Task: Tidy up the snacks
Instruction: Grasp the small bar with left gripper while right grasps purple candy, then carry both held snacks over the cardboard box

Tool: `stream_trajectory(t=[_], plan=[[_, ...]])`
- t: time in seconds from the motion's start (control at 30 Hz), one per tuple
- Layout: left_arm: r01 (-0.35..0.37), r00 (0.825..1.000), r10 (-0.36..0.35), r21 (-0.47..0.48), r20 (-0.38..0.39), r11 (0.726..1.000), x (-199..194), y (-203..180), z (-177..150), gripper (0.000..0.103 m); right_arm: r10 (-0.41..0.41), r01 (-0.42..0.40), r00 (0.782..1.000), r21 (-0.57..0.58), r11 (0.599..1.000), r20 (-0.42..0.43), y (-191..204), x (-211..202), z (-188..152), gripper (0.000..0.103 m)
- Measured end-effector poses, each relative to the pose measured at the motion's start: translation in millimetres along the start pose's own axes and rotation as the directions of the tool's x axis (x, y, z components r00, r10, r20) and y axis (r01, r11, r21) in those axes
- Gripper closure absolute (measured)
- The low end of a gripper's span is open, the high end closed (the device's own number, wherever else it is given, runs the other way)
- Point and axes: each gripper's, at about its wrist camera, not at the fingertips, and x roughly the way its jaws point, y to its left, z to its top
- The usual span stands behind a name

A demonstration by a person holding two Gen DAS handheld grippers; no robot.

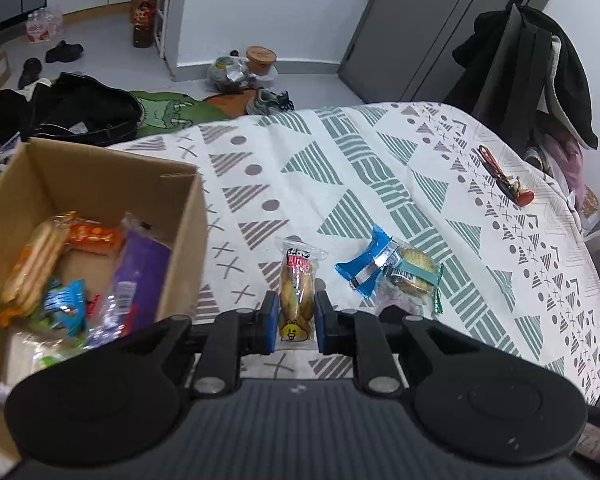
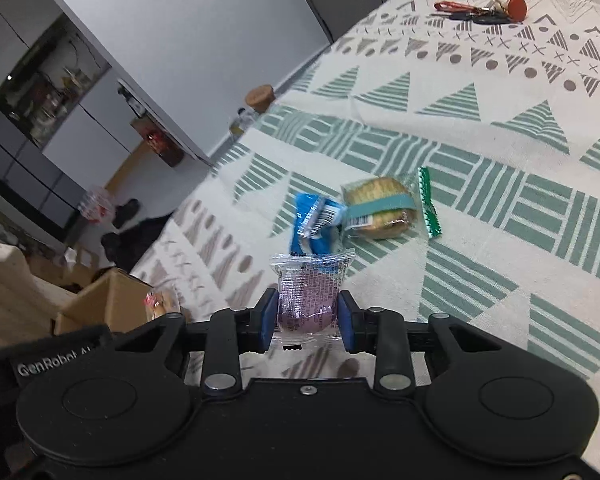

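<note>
Presently, a cardboard box [image 1: 100,184] holding assorted snack packets is seen at the left, on the patterned cloth of the counter [image 1: 380,168]. Just beside it, the left claw [image 1: 297,322] is clamped on a clear-wrapped biscuit packet [image 1: 298,280]. Further right, a blue wrapper [image 2: 312,220] and a green-banded biscuit pack [image 2: 384,208] lie touching on the cloth. The right claw [image 2: 307,320] is clamped on a clear packet with a purple snack [image 2: 310,294]. A key bunch [image 2: 484,12] lies well apart at the far right.
</note>
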Motion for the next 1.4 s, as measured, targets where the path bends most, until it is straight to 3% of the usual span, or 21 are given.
stream_trajectory(t=[0.8,1.4], plan=[[-0.089,0.984,0.101,-0.086,0.150,0.992,-105.1,24.3,-5.2,0.085,0.207,-0.203,0.973,-0.051,0.978,0.098,39.8,-74.4,-5.1,0.072],[-0.115,0.977,0.142,-0.168,0.160,0.979,-148.5,86.0,-8.1,0.085,0.280,-0.270,0.959,-0.161,0.949,0.045,90.8,-84.4,-30.4,0.072]])
